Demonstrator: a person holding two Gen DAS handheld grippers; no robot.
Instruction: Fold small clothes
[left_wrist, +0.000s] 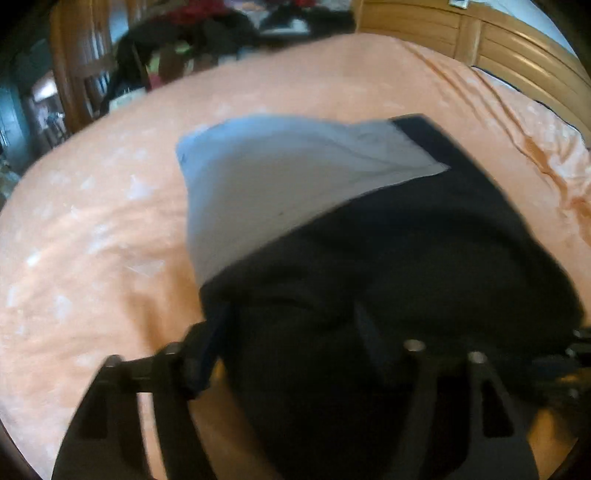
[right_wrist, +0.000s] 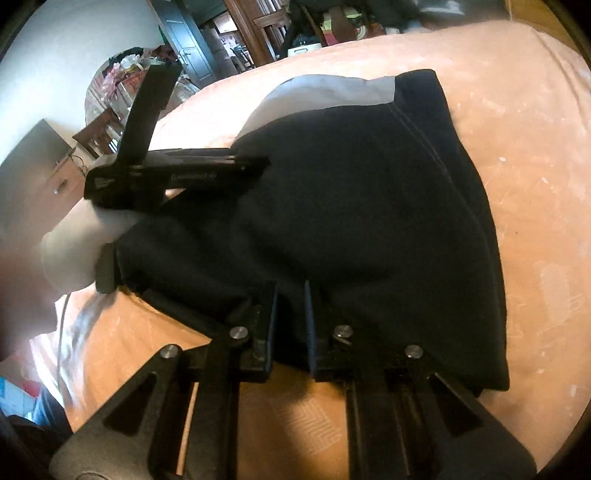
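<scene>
A dark navy garment with a pale grey panel (left_wrist: 295, 177) lies on the peach bed sheet (left_wrist: 92, 240). Its dark part (left_wrist: 388, 258) is draped over my left gripper (left_wrist: 288, 328), whose fingers stand wide apart; the right finger is hidden under the cloth. This view is blurred. In the right wrist view the same garment (right_wrist: 351, 203) spreads ahead, and my right gripper (right_wrist: 291, 325) is nearly closed, pinching its near hem. The left gripper's black frame (right_wrist: 166, 173) reaches in from the left and meets the cloth's left edge.
The peach sheet (right_wrist: 517, 184) stretches right and beyond the garment. A wooden headboard (left_wrist: 517, 48) bounds the bed at the far right. Chairs and a pile of clutter (left_wrist: 192, 40) stand past the far edge. A pale sleeve (right_wrist: 70, 243) is at the left.
</scene>
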